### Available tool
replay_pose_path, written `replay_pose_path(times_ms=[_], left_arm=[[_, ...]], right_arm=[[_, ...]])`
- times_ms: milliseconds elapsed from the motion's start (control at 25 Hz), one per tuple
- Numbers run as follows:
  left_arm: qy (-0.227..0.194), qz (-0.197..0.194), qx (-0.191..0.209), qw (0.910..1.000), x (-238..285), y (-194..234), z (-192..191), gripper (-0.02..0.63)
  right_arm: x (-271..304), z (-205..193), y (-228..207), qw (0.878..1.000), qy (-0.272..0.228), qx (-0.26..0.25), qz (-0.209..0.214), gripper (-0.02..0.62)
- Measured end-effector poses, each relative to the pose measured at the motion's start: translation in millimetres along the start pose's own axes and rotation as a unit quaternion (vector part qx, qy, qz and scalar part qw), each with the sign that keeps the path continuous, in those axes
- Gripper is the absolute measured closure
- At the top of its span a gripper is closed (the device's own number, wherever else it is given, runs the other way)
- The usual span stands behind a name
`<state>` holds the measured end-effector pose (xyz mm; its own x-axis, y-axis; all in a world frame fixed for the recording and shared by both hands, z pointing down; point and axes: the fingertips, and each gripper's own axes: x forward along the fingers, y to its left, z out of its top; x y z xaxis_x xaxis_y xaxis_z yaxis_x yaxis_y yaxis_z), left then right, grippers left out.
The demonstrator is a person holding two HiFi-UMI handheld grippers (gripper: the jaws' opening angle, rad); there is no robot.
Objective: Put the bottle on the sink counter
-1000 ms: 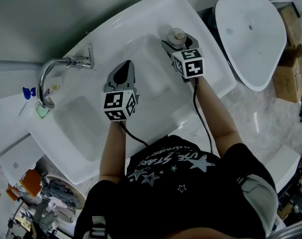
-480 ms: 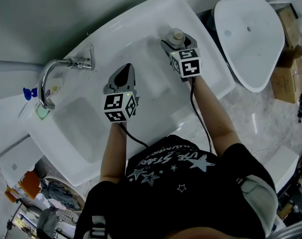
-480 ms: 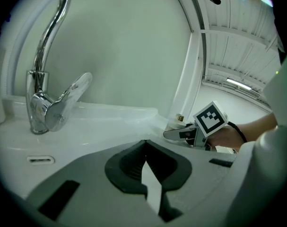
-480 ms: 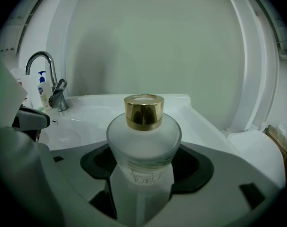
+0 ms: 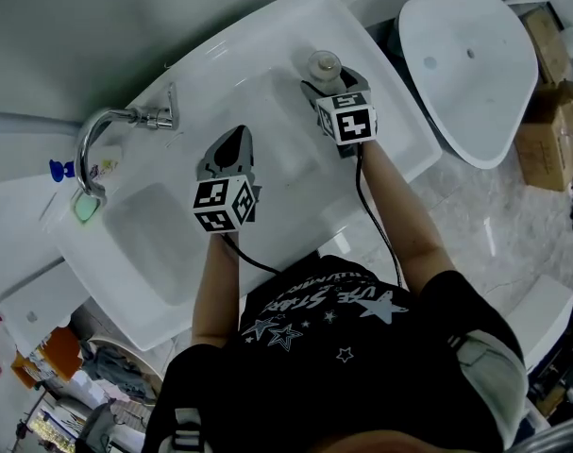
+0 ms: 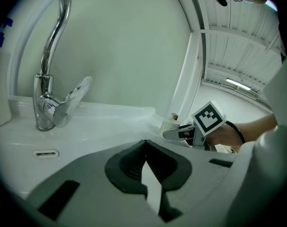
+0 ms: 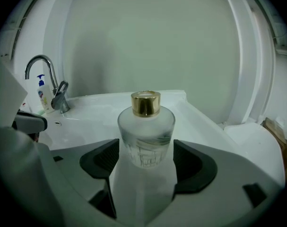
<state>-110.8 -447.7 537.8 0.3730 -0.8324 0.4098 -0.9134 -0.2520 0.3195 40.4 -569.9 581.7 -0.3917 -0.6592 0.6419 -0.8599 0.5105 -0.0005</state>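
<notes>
Soft, even indoor light, greenish cast; dark fisheye corners in both gripper views.

I get the head view from well above, looking steeply down over the whole sink desk point(image 5: 267, 45). Left gripper view rides low behind its fingers point(image 6: 77, 188) and faces across the desk. The faucet point(image 6: 48, 103) is near, left of the fingers, and the right gripper point(image 6: 170, 134) is off to their right. Right gripper view looks along its fingers point(image 7: 204, 174), with the bottle point(image 7: 145, 131) very close between them and the faucet far left. All three views share the faucet.
</notes>
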Motion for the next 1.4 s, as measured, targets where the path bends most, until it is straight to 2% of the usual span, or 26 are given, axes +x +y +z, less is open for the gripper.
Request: replay_pose_path(times_ms=[320, 640, 680, 720, 760, 920, 1040, 1400], left_arm=[[-0.019, 0.002, 0.016, 0.9997, -30, -30, 2, 0.598], [-0.039, 0.001, 0.028, 0.9989, -80, -67, 1, 0.598], [-0.042, 0.000, 0.031, 0.9986, -86, -72, 1, 0.598], [-0.046, -0.001, 0.034, 0.9984, -92, -77, 2, 0.598], [-0.049, -0.001, 0.037, 0.9981, -98, -82, 2, 0.598], [-0.060, -0.006, 0.046, 0.9972, -127, -104, 0, 0.598], [-0.068, -0.007, 0.052, 0.9963, -147, -117, -2, 0.598], [-0.093, -0.012, 0.064, 0.9936, -207, -158, -14, 0.598]], right_arm=[[-51, -11, -3, 0.999, -0.011, 0.051, -0.001, 0.270], [-113, -18, 34, 0.995, -0.033, 0.067, 0.059, 0.283], [-122, -19, 38, 0.995, -0.037, 0.068, 0.061, 0.311], [-132, -19, 41, 0.995, -0.044, 0.069, 0.059, 0.396], [-141, -19, 44, 0.995, -0.051, 0.069, 0.057, 0.423], [-179, -24, 55, 0.993, -0.072, 0.069, 0.057, 0.455], [-207, -29, 57, 0.993, -0.089, 0.064, 0.036, 0.560], [-282, -57, 84, 0.993, -0.111, 0.031, 0.041, 0.589]])
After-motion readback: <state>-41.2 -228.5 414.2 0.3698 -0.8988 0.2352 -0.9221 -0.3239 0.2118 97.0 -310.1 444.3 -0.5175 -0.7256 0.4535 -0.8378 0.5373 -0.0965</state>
